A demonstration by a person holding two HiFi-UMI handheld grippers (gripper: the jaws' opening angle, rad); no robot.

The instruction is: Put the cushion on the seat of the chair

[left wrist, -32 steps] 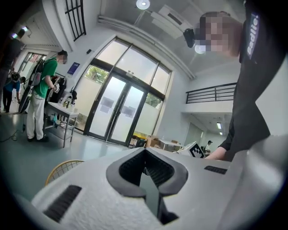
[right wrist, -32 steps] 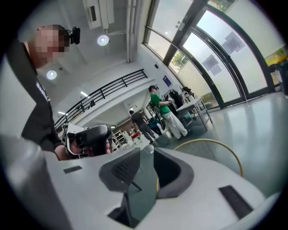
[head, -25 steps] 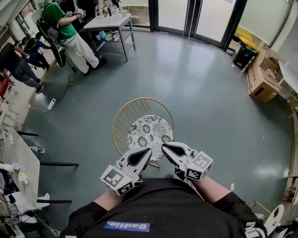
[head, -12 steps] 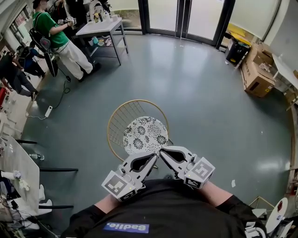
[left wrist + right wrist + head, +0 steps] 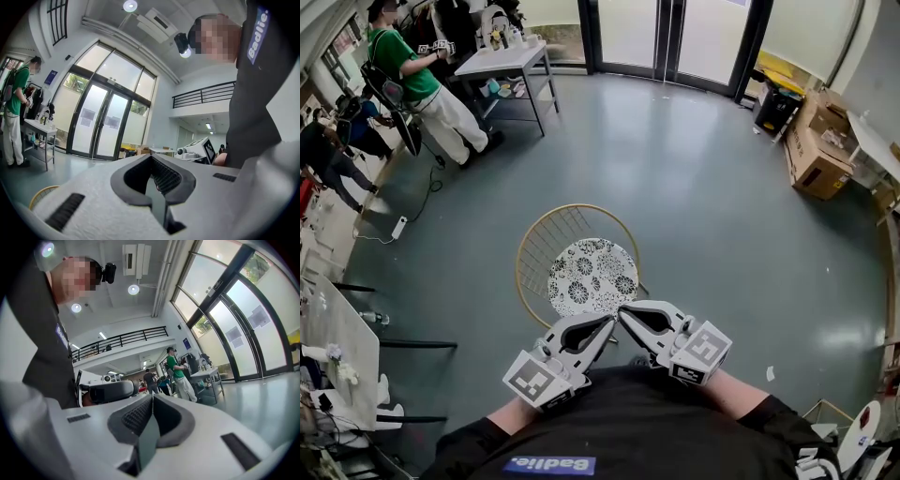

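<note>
The round black-and-white flowered cushion (image 5: pixel 593 276) lies flat on the seat of the gold wire chair (image 5: pixel 546 240), mid-floor in the head view. Nothing touches it. My left gripper (image 5: pixel 607 322) and right gripper (image 5: pixel 625 311) are held close to my body, just short of the cushion's near edge, tips almost meeting. Both are shut with nothing in them. In the left gripper view the jaws (image 5: pixel 151 158) are pressed together and a piece of the chair rim (image 5: pixel 40 194) shows low at the left. The right gripper view shows its closed jaws (image 5: pixel 153 398) too.
A grey table (image 5: pixel 506 58) with a person in a green top (image 5: pixel 417 70) stands at the back left. Cardboard boxes (image 5: pixel 820 150) lie at the right, glass doors (image 5: pixel 675 42) behind. A white desk (image 5: pixel 333 323) edges the left. A cable (image 5: pixel 417 202) runs across the floor.
Both grippers have drawn back from the cushion's near edge toward my body and risen a little. The cushion stays on the seat.
</note>
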